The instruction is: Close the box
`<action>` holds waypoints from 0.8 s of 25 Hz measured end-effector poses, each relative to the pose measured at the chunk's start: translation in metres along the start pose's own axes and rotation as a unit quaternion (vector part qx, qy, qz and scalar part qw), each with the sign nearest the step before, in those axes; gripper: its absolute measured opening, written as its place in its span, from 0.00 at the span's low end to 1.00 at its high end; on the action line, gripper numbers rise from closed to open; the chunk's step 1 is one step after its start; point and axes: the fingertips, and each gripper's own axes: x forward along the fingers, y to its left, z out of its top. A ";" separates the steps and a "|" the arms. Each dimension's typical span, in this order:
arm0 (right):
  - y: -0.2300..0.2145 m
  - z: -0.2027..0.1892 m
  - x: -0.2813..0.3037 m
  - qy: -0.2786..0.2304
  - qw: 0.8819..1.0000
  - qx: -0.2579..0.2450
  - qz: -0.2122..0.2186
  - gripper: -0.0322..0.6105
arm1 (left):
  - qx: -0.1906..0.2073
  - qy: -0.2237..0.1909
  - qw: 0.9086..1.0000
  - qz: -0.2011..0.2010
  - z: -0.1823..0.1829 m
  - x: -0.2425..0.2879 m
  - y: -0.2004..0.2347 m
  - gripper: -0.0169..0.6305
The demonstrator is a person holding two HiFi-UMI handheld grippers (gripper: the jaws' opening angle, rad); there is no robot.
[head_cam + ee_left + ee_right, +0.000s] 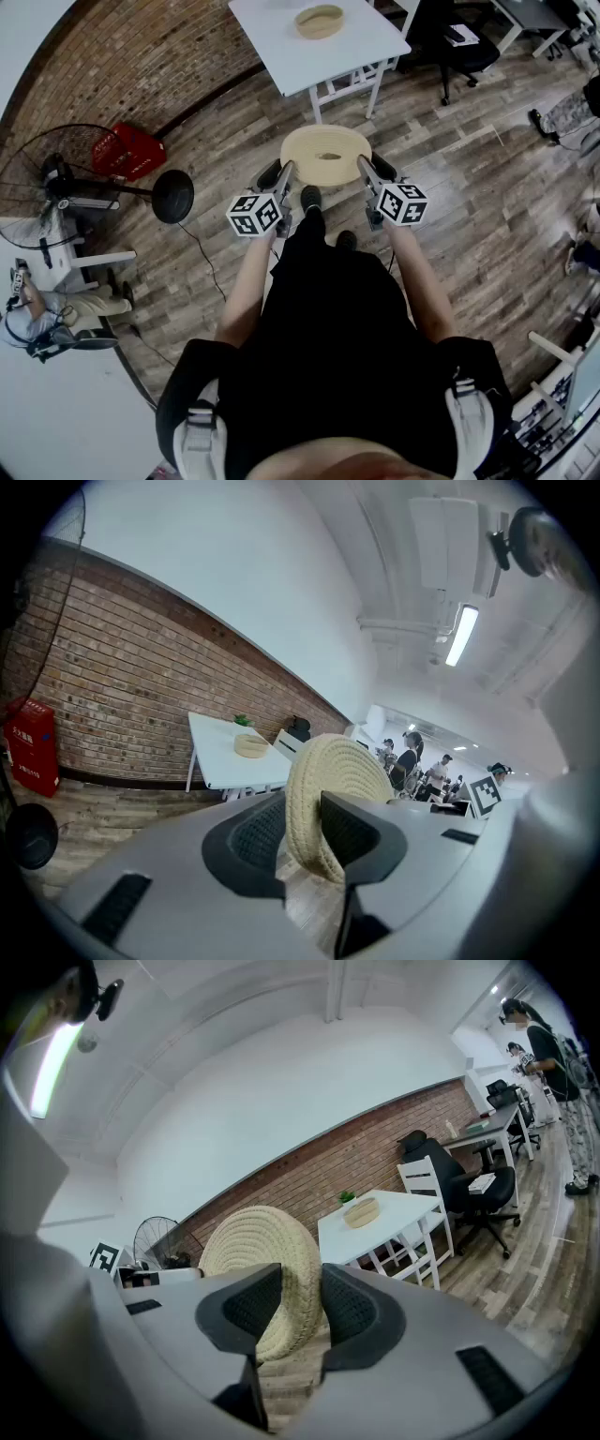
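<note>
Two clamp the woven lid's (326, 155) edges: left hand-held gripper (280, 174), right hand-held gripper (369, 170), above open floor (450, 192).

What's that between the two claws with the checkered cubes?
A round woven lid: the left gripper clamps its left rim, the right gripper its right rim. The head view shows it whole.

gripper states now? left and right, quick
Left gripper: closed on the lid, at its edge.
Right gripper: closed on the same lid, at the opposite edge.
</note>
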 end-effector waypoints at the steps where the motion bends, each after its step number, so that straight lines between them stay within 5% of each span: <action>1: 0.001 0.000 -0.001 -0.001 1.000 -0.001 0.002 0.26 | 0.001 0.000 1.000 -0.001 0.000 -0.001 0.000 0.22; 20: 0.001 0.010 0.015 0.000 1.000 -0.009 0.000 0.26 | -0.007 -0.007 1.000 -0.002 0.007 0.006 0.009 0.22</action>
